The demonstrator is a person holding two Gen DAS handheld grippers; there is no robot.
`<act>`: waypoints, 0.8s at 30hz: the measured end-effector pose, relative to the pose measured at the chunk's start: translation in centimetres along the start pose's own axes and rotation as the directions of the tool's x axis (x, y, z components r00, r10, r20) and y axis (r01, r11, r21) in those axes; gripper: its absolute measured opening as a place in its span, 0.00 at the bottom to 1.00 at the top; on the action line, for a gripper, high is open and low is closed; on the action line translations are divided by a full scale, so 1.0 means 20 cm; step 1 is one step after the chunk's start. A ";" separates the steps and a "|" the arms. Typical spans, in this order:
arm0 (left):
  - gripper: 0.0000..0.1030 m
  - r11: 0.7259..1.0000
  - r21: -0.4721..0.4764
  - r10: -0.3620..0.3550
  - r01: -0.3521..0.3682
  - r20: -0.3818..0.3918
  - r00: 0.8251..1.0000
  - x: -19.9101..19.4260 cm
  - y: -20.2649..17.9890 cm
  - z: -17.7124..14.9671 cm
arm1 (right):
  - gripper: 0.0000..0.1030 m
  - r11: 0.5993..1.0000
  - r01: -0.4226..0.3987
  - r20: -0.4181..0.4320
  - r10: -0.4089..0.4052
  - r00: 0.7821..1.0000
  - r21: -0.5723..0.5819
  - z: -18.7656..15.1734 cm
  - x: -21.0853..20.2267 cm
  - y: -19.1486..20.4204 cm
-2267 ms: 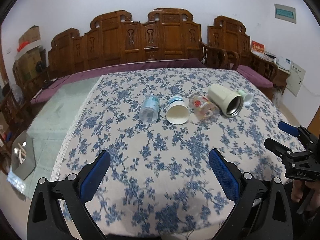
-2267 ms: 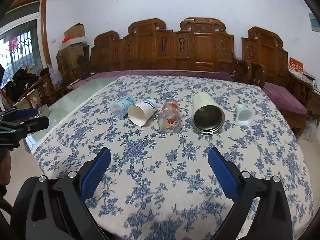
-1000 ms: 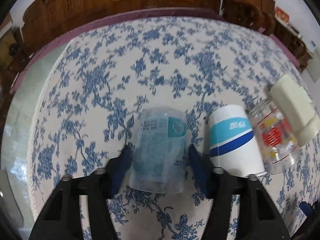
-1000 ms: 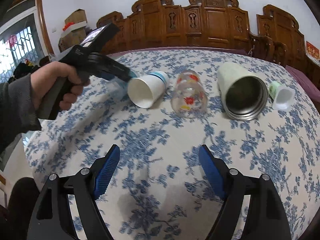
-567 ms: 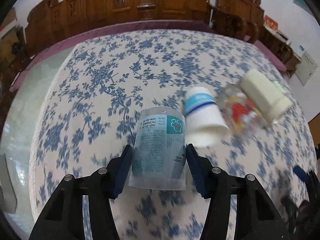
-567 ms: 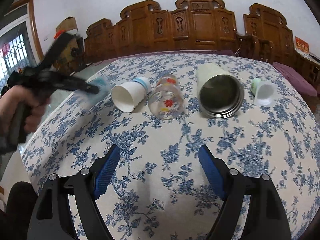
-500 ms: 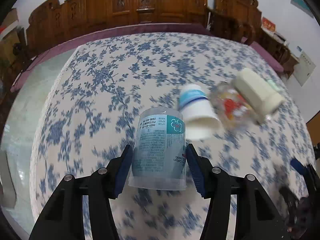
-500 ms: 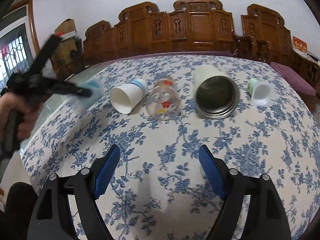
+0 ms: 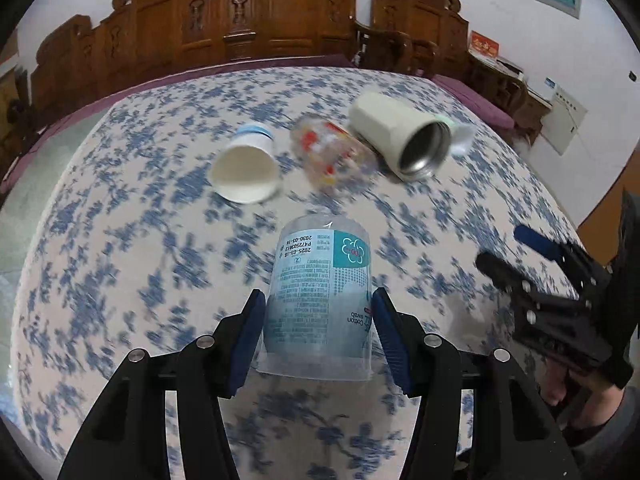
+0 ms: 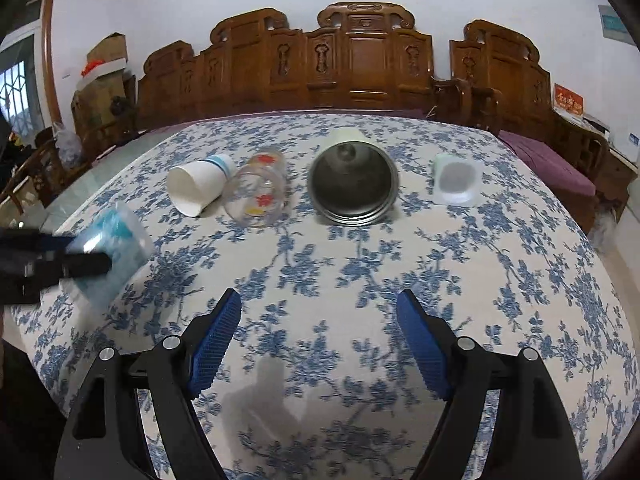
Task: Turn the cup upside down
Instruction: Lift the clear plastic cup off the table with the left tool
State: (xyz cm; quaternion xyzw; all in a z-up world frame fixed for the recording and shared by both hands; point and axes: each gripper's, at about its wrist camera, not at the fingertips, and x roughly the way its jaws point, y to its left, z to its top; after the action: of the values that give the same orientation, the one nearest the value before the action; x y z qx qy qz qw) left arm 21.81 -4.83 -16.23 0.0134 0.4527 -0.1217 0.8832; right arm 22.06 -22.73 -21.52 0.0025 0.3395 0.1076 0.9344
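A clear plastic cotton-swab cup (image 9: 320, 300) is gripped by the left gripper (image 9: 318, 332), its jaws clenched on the cup's lower sides, close to the open rim that faces the camera. The cup is held off the worktop (image 9: 120, 240), near the front left part of it, with the closed end pointing away; the grip across the wall seems chosen so that the cup can be turned mouth-down with a roll of the wrist. In the right wrist view the same cup (image 10: 108, 252) is seen blurred at the left edge, clamped between dark fingers.

The right gripper (image 10: 320, 336) is held over the floral cloth with its jaws released and nothing between them, apparently kept back.

Four other vessels are counted lying on their sides in a row across the worktop: one white paper cup (image 10: 200, 188) with a blue band, one printed glass (image 10: 258, 194), one cream tumbler (image 10: 354, 184) with a steel interior, and one small pale green cup (image 10: 456, 182). All four are not yet flipped.
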 end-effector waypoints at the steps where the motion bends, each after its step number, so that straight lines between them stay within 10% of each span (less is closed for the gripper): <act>1: 0.51 1.000 0.002 -0.006 0.006 -0.002 1.000 0.01 -0.02 -0.02 | 0.80 1.000 0.003 -0.001 -0.003 1.000 0.005 0.00 0.00 -0.02; 17: 0.52 0.998 0.015 -0.057 0.057 -0.041 0.998 0.12 -0.06 -0.10 | 0.80 1.000 -0.009 -0.033 0.010 0.999 0.028 0.00 0.03 0.01; 24: 0.69 0.999 0.008 -0.041 0.041 0.047 0.998 -0.05 0.01 -0.08 | 0.79 0.999 -0.023 -0.032 0.024 0.999 0.040 0.04 -0.06 0.06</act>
State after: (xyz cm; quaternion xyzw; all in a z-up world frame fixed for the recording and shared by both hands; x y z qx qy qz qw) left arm 20.06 -4.12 -16.36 0.0041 0.4314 -0.1416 0.8909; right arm 21.48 -21.66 -19.99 0.0234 0.3567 0.1118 0.9272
